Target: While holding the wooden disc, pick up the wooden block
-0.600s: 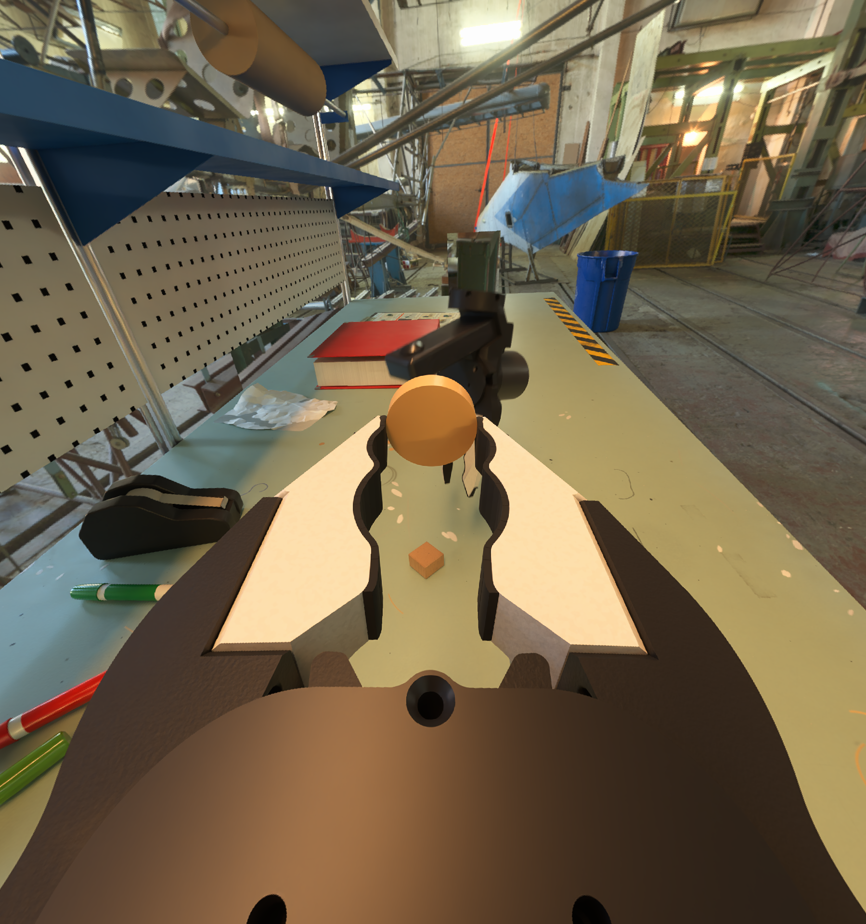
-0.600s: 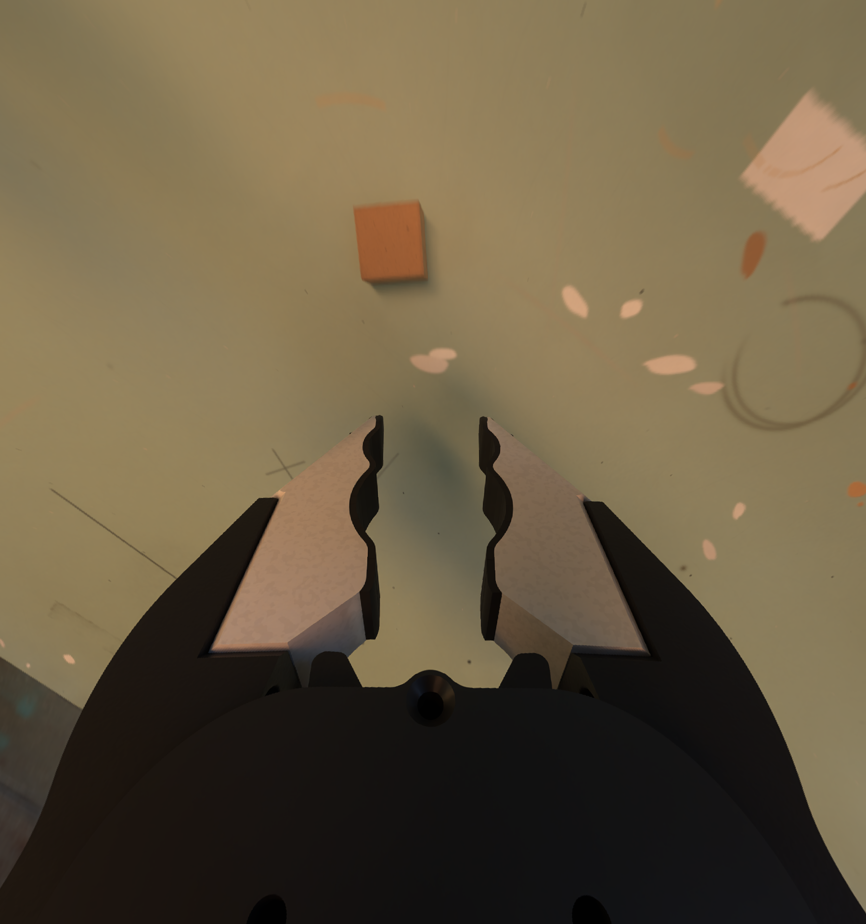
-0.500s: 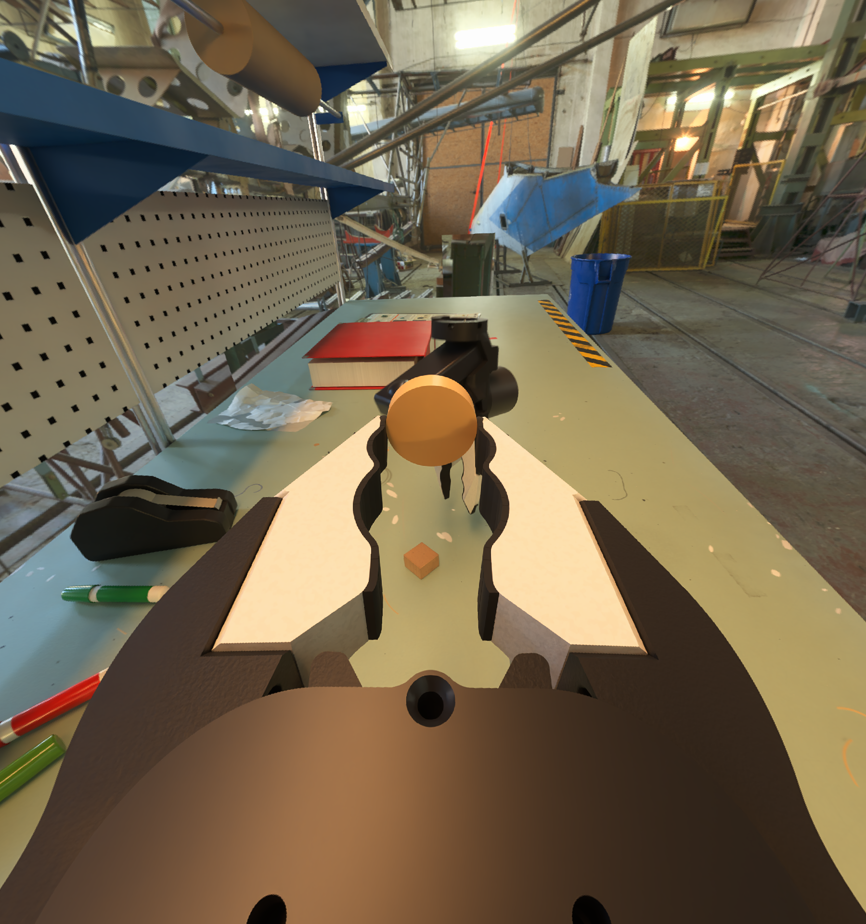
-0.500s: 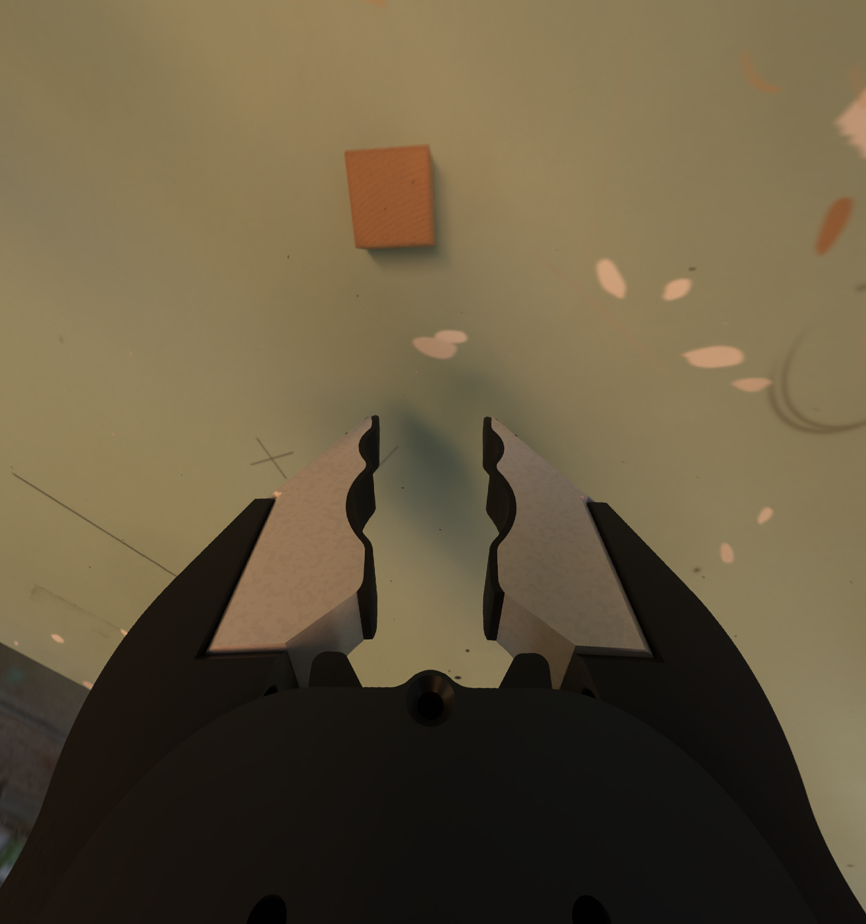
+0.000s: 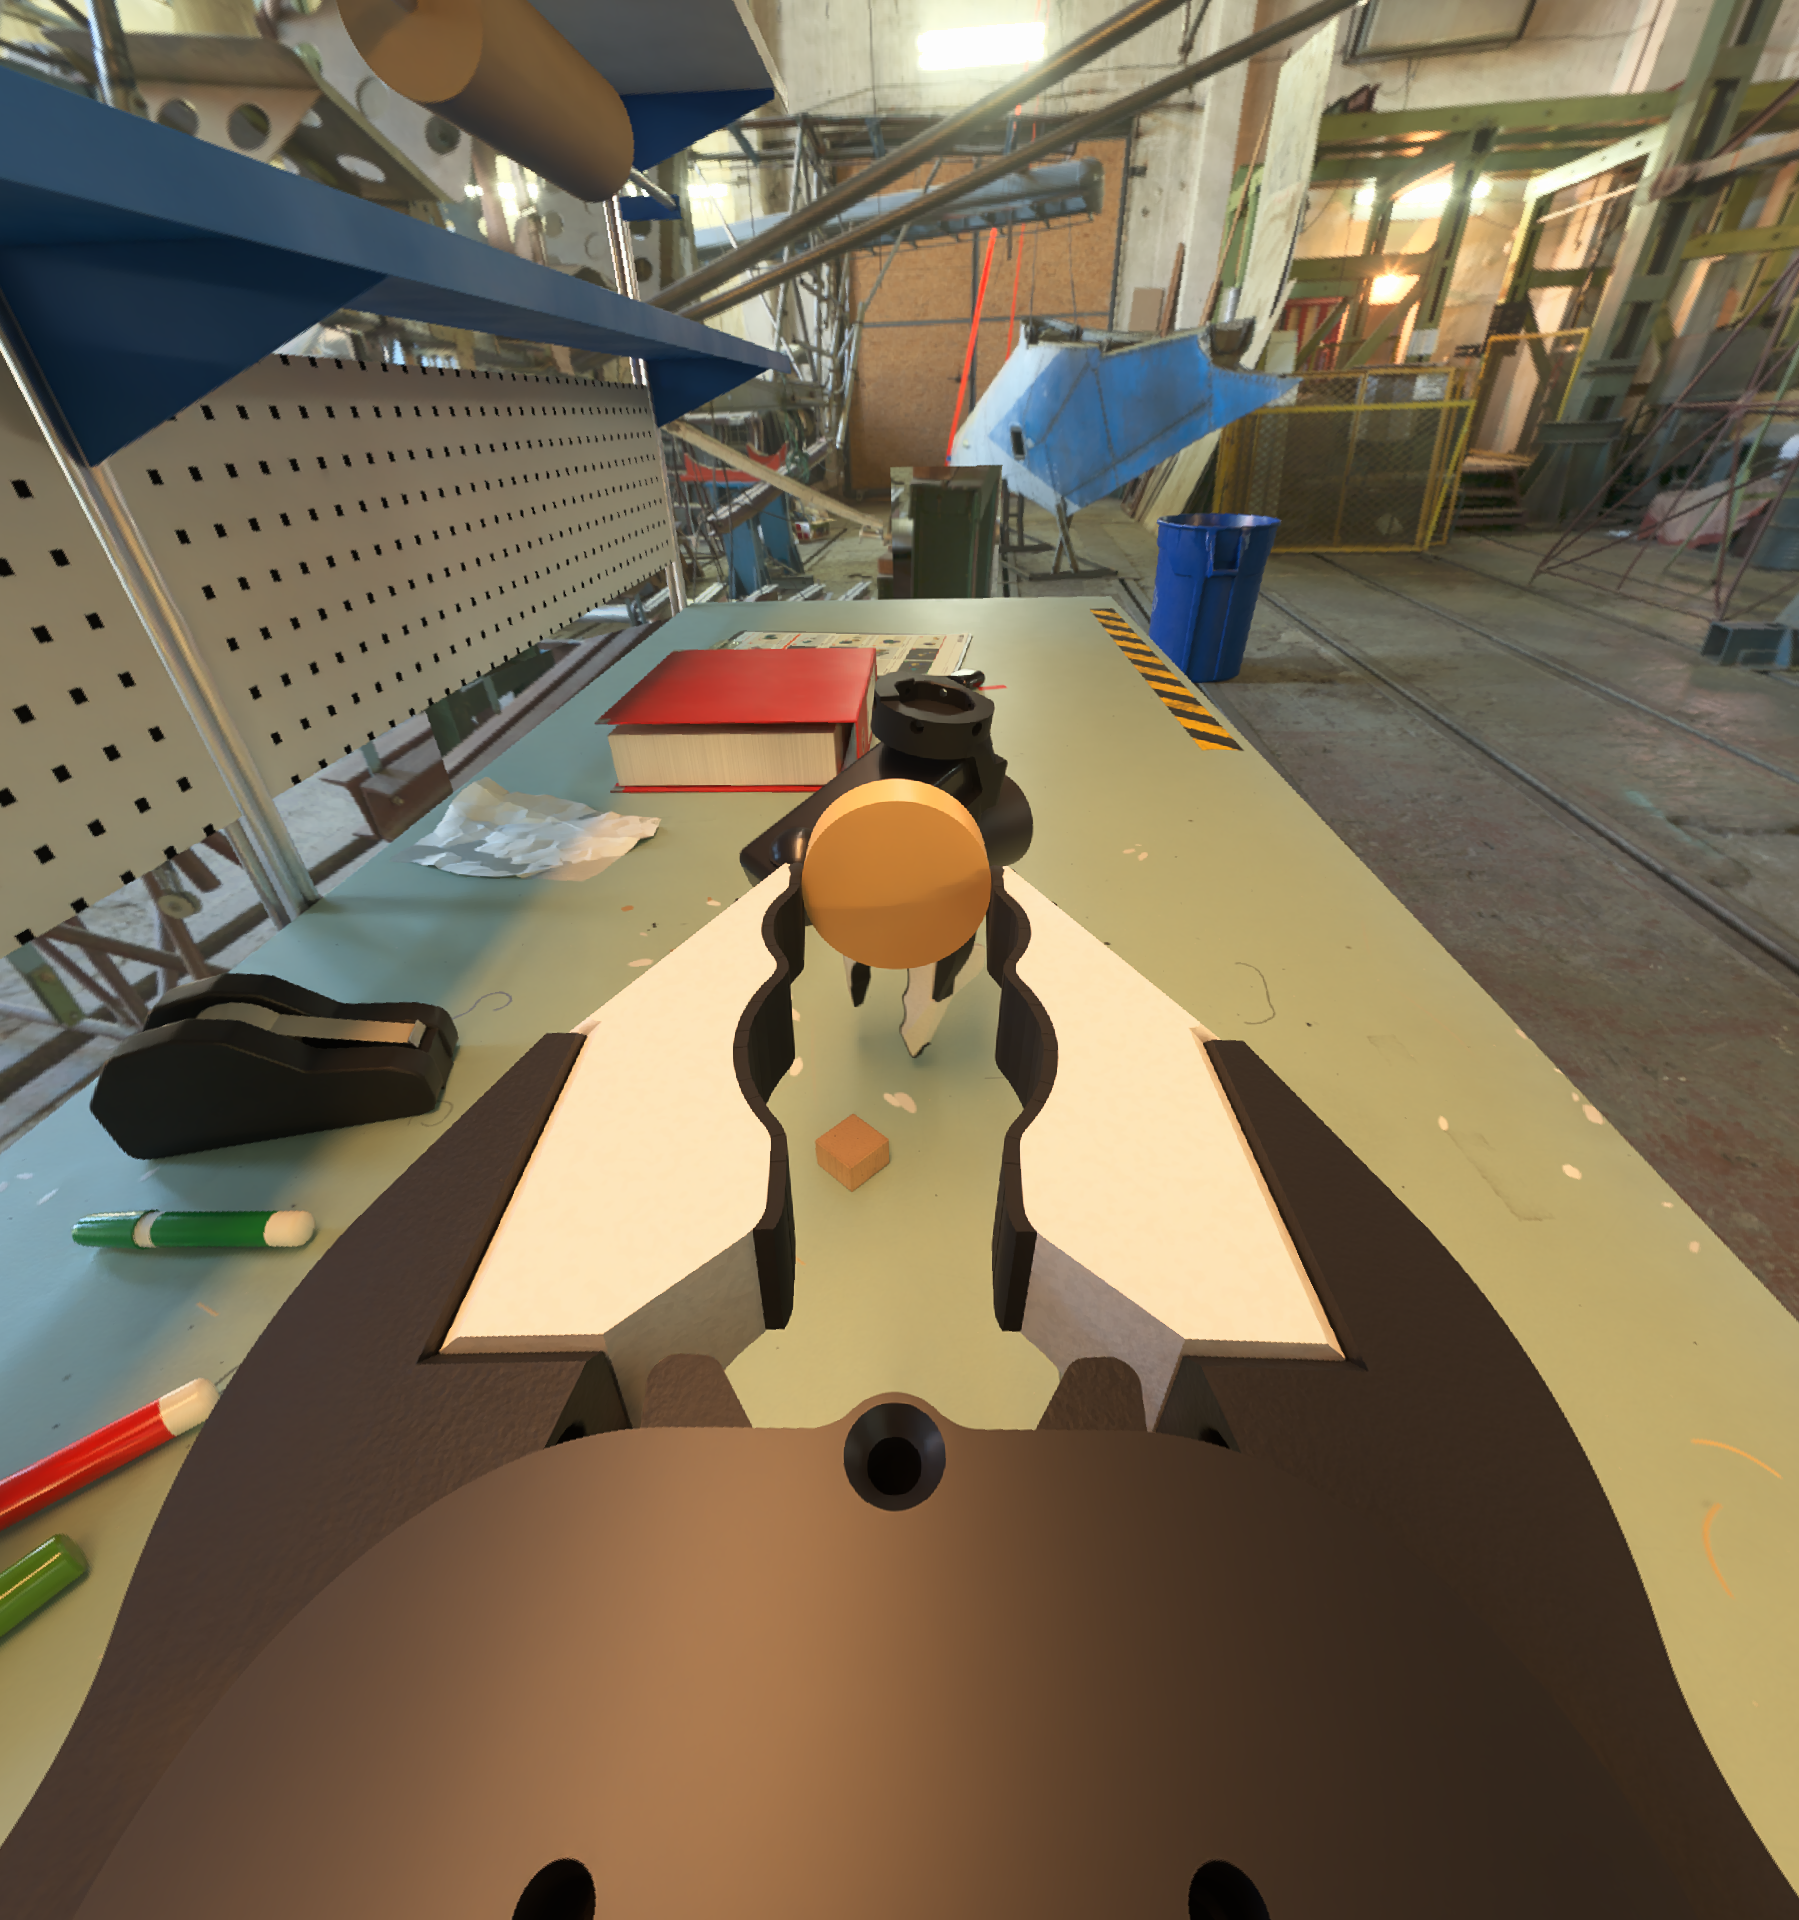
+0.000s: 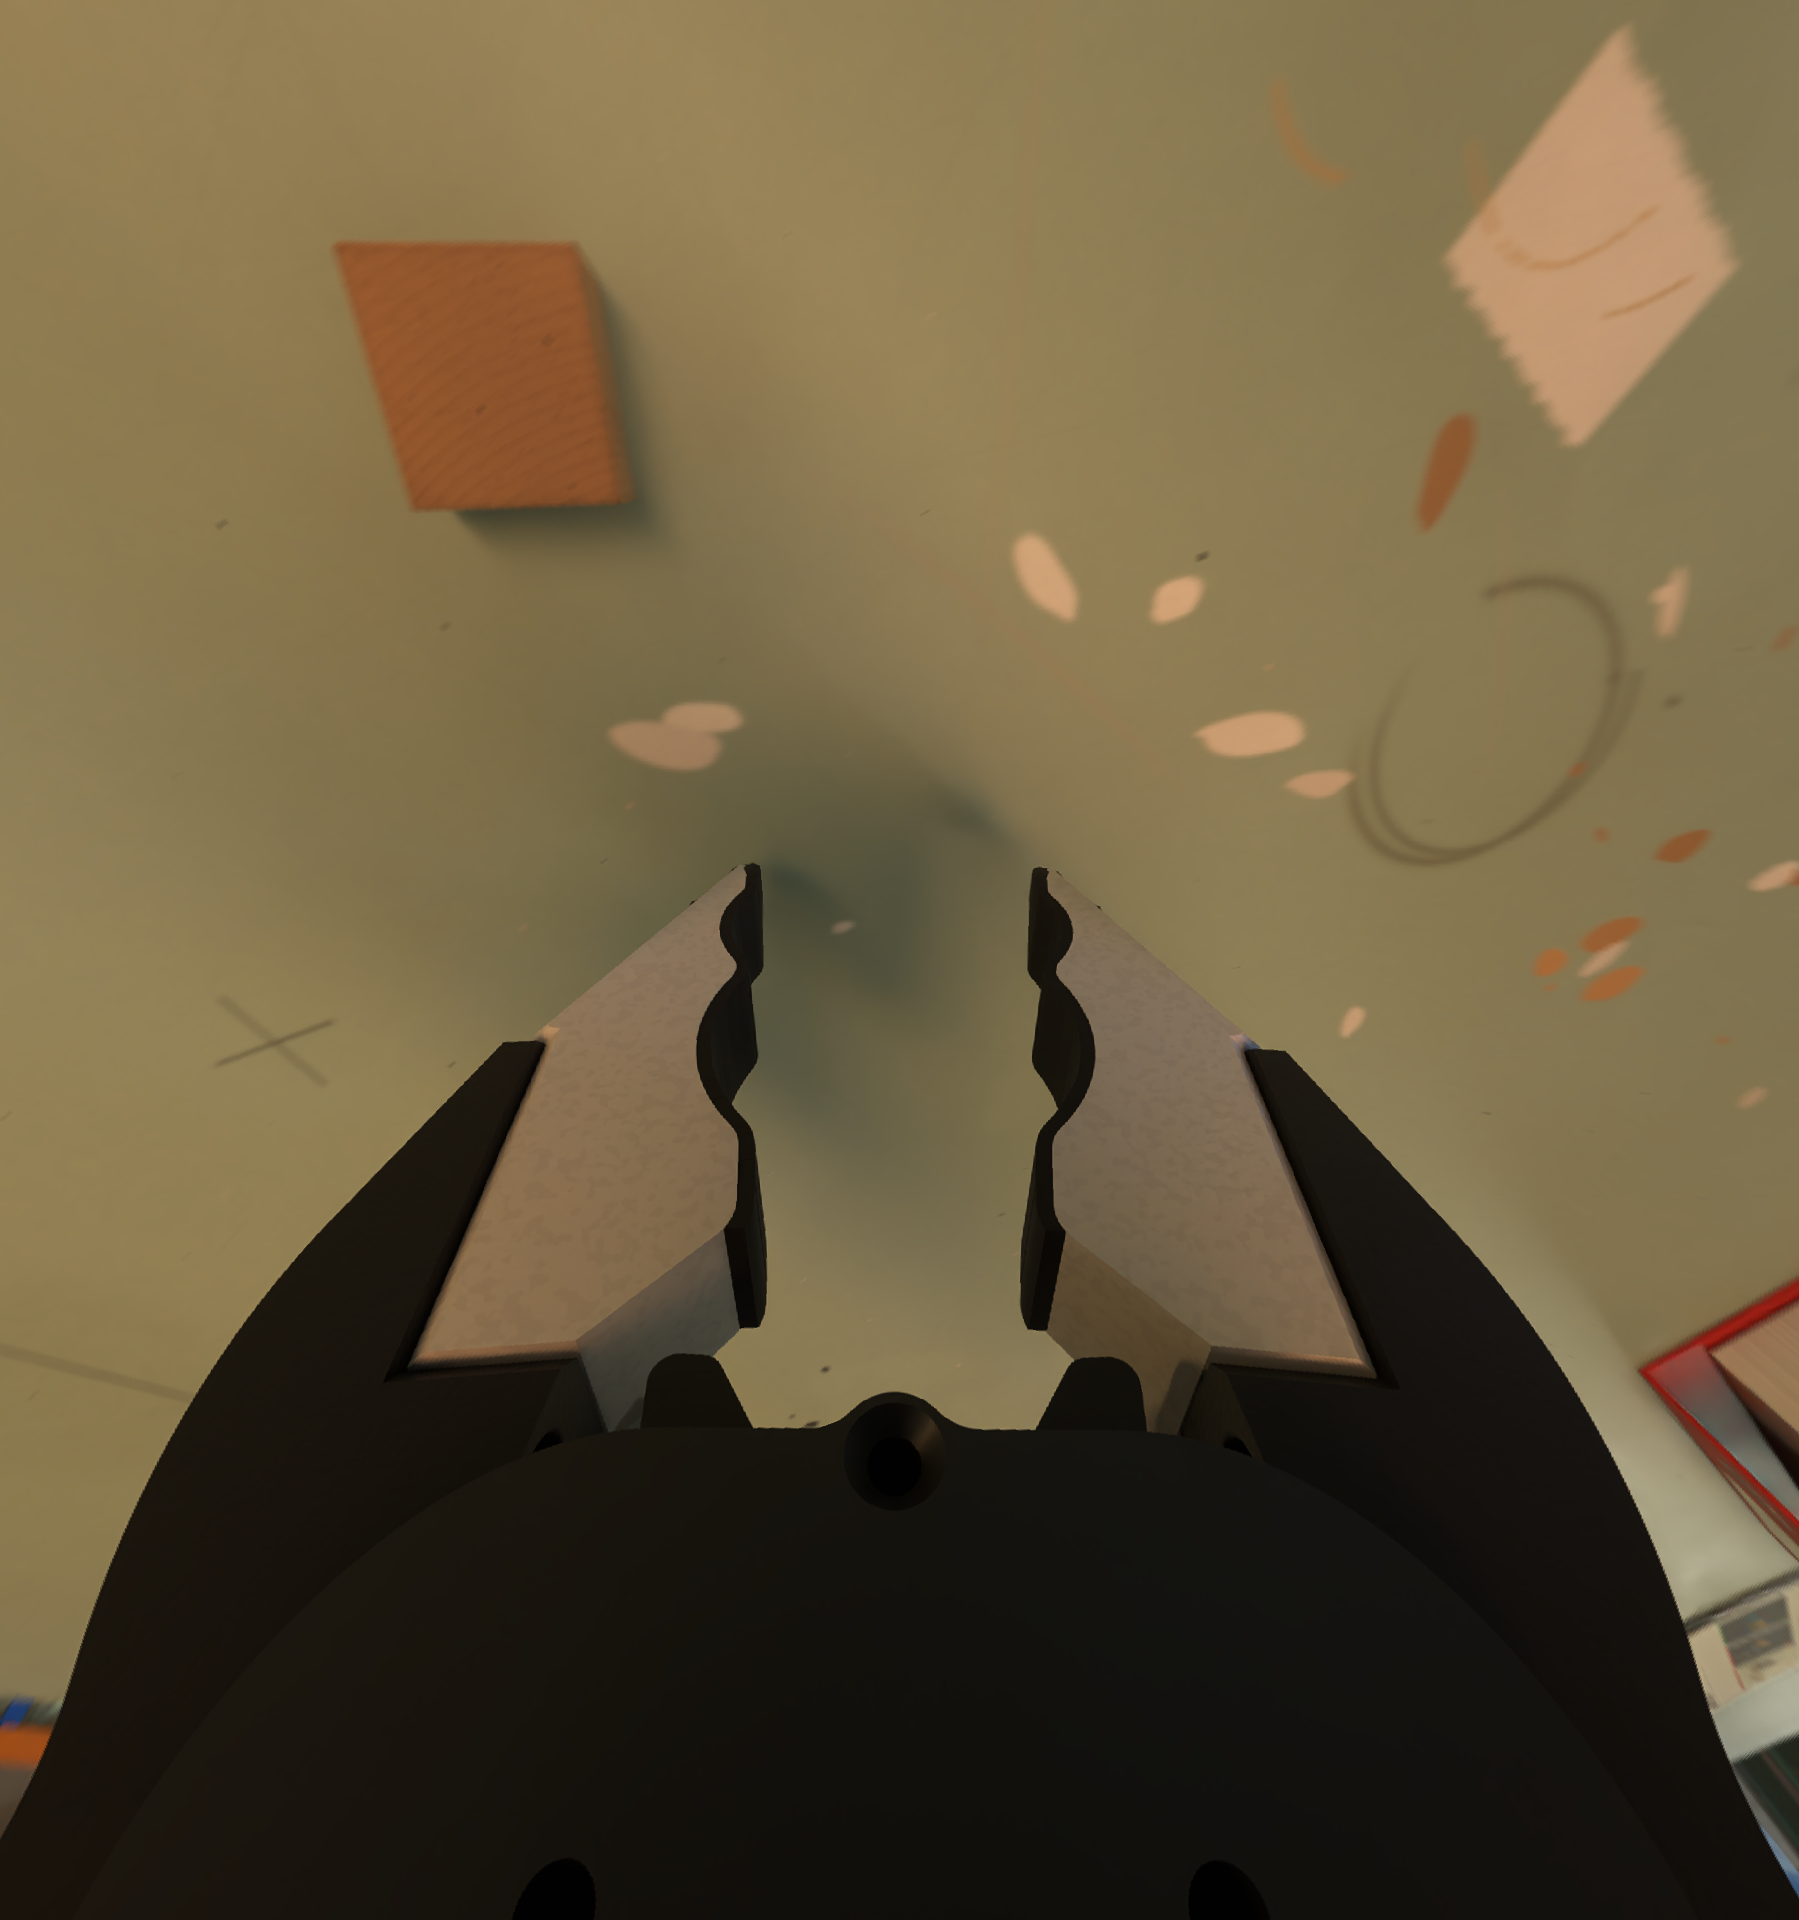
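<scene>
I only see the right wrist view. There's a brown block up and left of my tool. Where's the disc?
Observer: The left tool pinches the disc at its tips, up off the table.
Child: Is my tool near the block?
Observer: In the left wrist view, your right tool points down at the table just behind the block, with a gap between them.
Child: What else is on the table?
Observer: A black tape dispenser lies far to the left of the block in that view.
</scene>
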